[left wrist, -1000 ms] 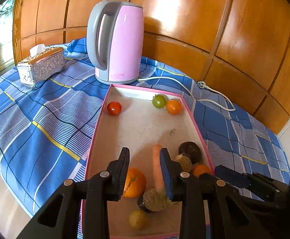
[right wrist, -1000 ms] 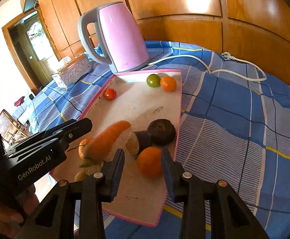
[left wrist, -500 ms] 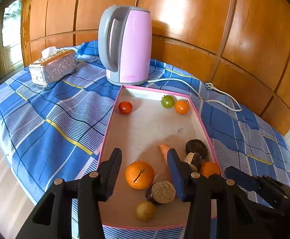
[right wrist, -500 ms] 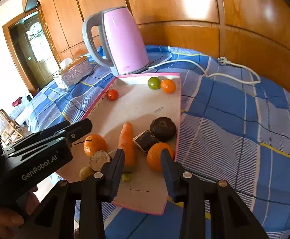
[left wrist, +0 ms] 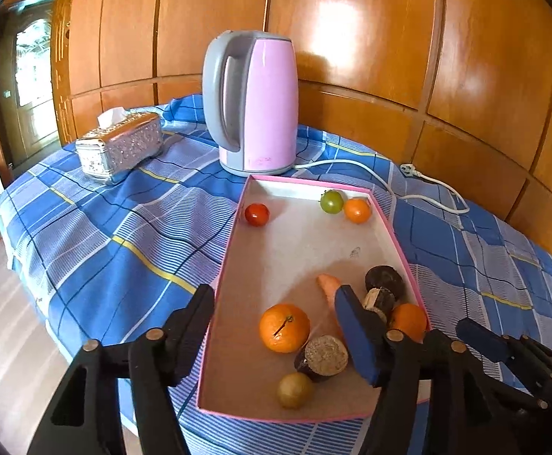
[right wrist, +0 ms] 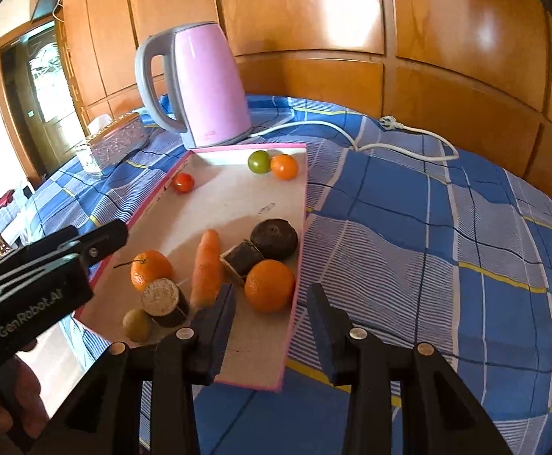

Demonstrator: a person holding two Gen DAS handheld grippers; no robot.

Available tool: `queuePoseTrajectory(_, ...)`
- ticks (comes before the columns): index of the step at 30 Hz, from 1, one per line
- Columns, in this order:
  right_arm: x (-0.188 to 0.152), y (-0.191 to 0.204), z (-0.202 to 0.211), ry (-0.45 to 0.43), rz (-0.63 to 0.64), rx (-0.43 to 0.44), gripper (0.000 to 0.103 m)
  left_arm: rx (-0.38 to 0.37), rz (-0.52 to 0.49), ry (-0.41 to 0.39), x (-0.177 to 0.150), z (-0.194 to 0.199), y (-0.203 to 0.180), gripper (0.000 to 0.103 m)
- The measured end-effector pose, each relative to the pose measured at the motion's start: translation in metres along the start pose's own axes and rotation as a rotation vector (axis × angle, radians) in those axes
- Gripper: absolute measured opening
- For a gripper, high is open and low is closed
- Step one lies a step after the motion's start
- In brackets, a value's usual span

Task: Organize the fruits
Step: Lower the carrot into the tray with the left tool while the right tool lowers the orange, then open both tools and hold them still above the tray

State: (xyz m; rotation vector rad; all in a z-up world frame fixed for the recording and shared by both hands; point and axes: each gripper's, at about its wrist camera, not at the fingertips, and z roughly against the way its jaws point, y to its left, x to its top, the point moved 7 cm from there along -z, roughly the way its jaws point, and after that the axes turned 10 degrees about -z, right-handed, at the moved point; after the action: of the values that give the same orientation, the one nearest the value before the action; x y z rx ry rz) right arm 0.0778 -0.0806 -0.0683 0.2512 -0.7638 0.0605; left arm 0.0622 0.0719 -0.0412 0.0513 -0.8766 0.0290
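Pink-edged and shallow, the tray (left wrist: 234, 265) lies on the blue checked cloth (left wrist: 105, 235) in front of the pink kettle (left wrist: 255, 102), and all the fruit sits inside it. At the far end we see a red tomato (left wrist: 257, 214), a green tomato (left wrist: 331, 201) and a small orange fruit (left wrist: 357, 210); at the near end lie a carrot (right wrist: 207, 267), two oranges (right wrist: 269, 285), some dark brown pieces (right wrist: 274, 239) and a small yellow fruit (left wrist: 294, 389). Our left gripper (left wrist: 276, 326) is opening above the near end and pinches nothing, and our right gripper (right wrist: 272, 316) has its jaws a little apart by the tray's right edge, with nothing in them.
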Motion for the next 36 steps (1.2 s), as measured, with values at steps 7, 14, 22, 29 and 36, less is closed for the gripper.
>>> queuePoseTrajectory(7,-0.007,-0.002,0.004,-0.01,0.007,-0.03,0.04,0.038,0.001,-0.013,-0.007,0.011,0.0,0.09)
queuePoseTrajectory(14,-0.007,-0.005,0.009,-0.027,0.013,-0.062,0.04,0.05,0.002,-0.017,-0.012,0.015,-0.003,0.099)
queuePoseTrajectory(22,-0.006,-0.006,0.01,-0.035,0.013,-0.076,0.04,0.056,-0.005,-0.024,-0.012,0.017,-0.005,0.099)
queuePoseTrajectory(29,-0.007,-0.006,0.01,-0.036,0.015,-0.075,0.04,0.067,-0.002,-0.025,-0.012,0.017,-0.004,0.099)
queuePoseTrajectory(36,-0.008,-0.006,0.01,-0.036,0.015,-0.074,0.04,0.064,-0.008,-0.022,-0.013,0.016,-0.006,0.099)
